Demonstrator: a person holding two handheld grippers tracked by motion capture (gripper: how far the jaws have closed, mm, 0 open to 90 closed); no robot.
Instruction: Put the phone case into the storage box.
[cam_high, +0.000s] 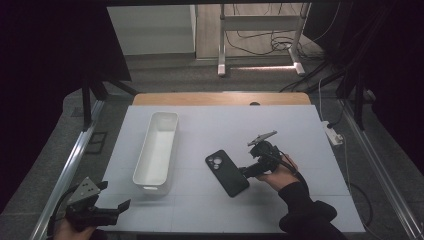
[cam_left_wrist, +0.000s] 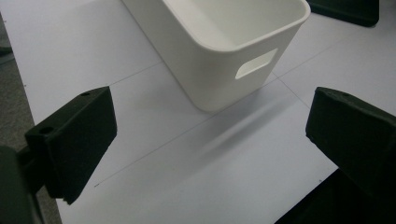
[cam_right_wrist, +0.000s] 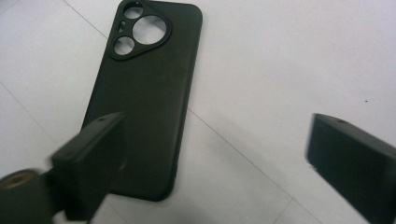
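A black phone case (cam_high: 227, 172) lies flat on the white table, camera cutouts toward the far left; in the right gripper view the phone case (cam_right_wrist: 144, 93) stretches under and past the left jaw. My right gripper (cam_high: 243, 172) hovers at the case's right edge, open, with nothing between its pads (cam_right_wrist: 93, 158). A long white bin (cam_high: 157, 150) stands left of the case. My left gripper (cam_high: 120, 207) rests open near the table's front left corner, just short of the bin's near end (cam_left_wrist: 224, 51).
The white table cover (cam_high: 300, 150) has bare room to the right of the case and behind it. A wooden edge (cam_high: 220, 98) shows at the far side. A metal rail (cam_high: 67, 170) runs along the left; a power strip (cam_high: 334, 134) lies off the right edge.
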